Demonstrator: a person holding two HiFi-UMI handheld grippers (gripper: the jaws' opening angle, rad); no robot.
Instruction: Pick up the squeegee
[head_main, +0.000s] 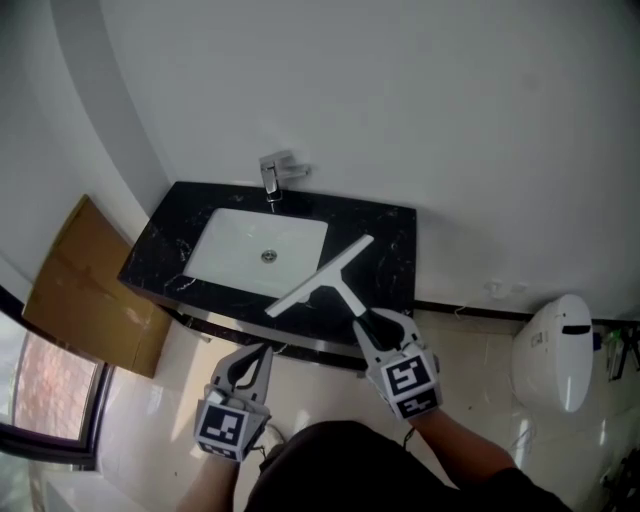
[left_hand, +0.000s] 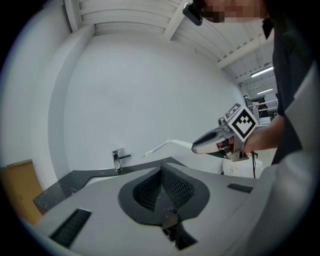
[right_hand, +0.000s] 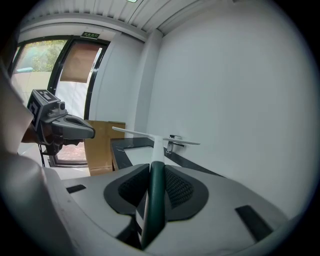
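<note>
A white squeegee (head_main: 322, 277) with a long blade hangs in the air over the black counter (head_main: 395, 240), its blade slanting across the right end of the basin. My right gripper (head_main: 372, 322) is shut on the squeegee's dark green handle (right_hand: 156, 186), and the white blade (right_hand: 150, 134) stands crosswise ahead of the jaws. My left gripper (head_main: 252, 357) hangs lower at the counter's front edge, jaws together with nothing between them (left_hand: 161, 186). In the left gripper view the right gripper (left_hand: 200, 145) holds the squeegee (left_hand: 167, 145) up to the right.
A white basin (head_main: 258, 248) sits in the counter with a chrome tap (head_main: 272, 175) behind it. Flat cardboard (head_main: 88, 290) leans at the left by a window. A white toilet (head_main: 558, 350) stands at the right. White wall rises behind.
</note>
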